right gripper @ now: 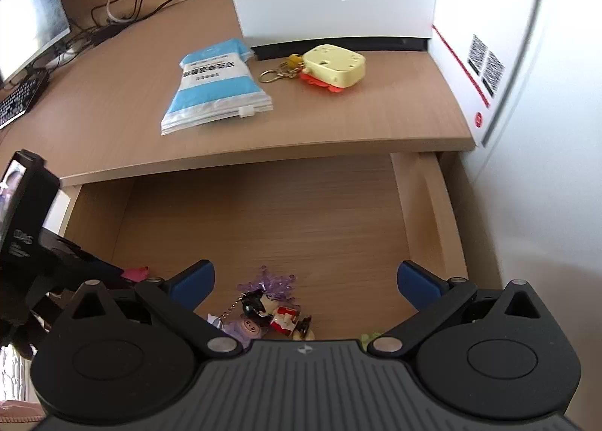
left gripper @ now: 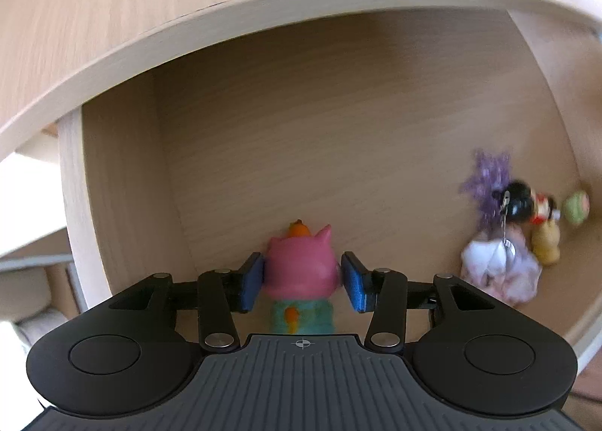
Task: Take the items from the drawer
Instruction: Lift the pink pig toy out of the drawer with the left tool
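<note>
A pale wooden bench (right gripper: 338, 122) carries a blue packet (right gripper: 214, 85) above the open drawer (left gripper: 301, 130). In the drawer a pink toy (left gripper: 301, 265) with teal base sits between the left hand-held gripper (left gripper: 302, 282), pads just apart from it. The right hand-held gripper (right gripper: 305, 282) hangs spread wide, empty.

The place reads as a home office or study corner, shown by a light wood-grain desk (right gripper: 376, 119) with an open drawer (right gripper: 417, 205) beneath it, a dark computer monitor (right gripper: 30, 17), a black keyboard (right gripper: 19, 100) and tangled cables (right gripper: 128, 6) behind.
</note>
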A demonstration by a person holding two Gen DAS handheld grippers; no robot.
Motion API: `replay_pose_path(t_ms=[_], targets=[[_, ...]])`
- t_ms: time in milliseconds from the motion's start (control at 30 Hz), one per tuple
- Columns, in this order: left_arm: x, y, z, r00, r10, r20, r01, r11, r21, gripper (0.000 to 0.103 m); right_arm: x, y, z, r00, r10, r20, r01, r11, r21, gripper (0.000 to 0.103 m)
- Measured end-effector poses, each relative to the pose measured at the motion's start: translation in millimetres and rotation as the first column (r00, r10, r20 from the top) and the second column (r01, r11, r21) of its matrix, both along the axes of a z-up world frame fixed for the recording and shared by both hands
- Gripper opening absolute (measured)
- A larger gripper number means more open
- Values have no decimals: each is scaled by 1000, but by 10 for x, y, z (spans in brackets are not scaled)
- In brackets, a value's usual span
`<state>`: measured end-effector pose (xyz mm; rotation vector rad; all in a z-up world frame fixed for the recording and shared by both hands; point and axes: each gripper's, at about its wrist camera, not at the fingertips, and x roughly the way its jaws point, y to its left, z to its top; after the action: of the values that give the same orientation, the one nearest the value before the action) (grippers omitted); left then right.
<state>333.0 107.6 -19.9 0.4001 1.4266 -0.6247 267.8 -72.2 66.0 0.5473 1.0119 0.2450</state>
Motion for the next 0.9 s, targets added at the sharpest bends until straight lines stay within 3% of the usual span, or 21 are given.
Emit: replay_pose_path(t_ms=[100,167,300,433,500,567,633,733,800,900], targets=[[-17,180,223,997,56,-44,-62,985,-158,46,70,51,39,999,32,-8,-32,999,11,103],[-48,324,452,997,78,-28,-82,971,-223,45,133,96,61,998,59,-13,-58,998,24,103],[-18,740,914,985,174,-10,-165,911,-378,45,360,315,43,988,132,-78,-126,989,78,103],[12,1173,1325,957,284,63,-222,853,-473,45,631,763,39,947,280,-158,-260,956,136,103],[-1,1342,1425,941,328,80,-243,822,-515,45,745,1026,42,912,357,-203,-318,927,200,101],[-3,1497,1476,929,362,82,-263,798,-542,45,835,1311,19,857,446,-257,-370,881,294,86],[-41,1600,1441,919,387,76,-280,775,-567,45,880,1623,-12,787,527,-320,-422,839,343,78],[84,1950,1615,911,408,50,-298,739,-604,45,883,2024,-63,709,584,-396,-492,811,316,72],[82,2011,1538,906,422,29,-317,724,-613,45,877,2223,-109,669,596,-444,-519,802,295,69],[75,2068,1415,892,452,1,-360,713,-602,45,877,2441,-177,634,600,-488,-534,796,286,66]])
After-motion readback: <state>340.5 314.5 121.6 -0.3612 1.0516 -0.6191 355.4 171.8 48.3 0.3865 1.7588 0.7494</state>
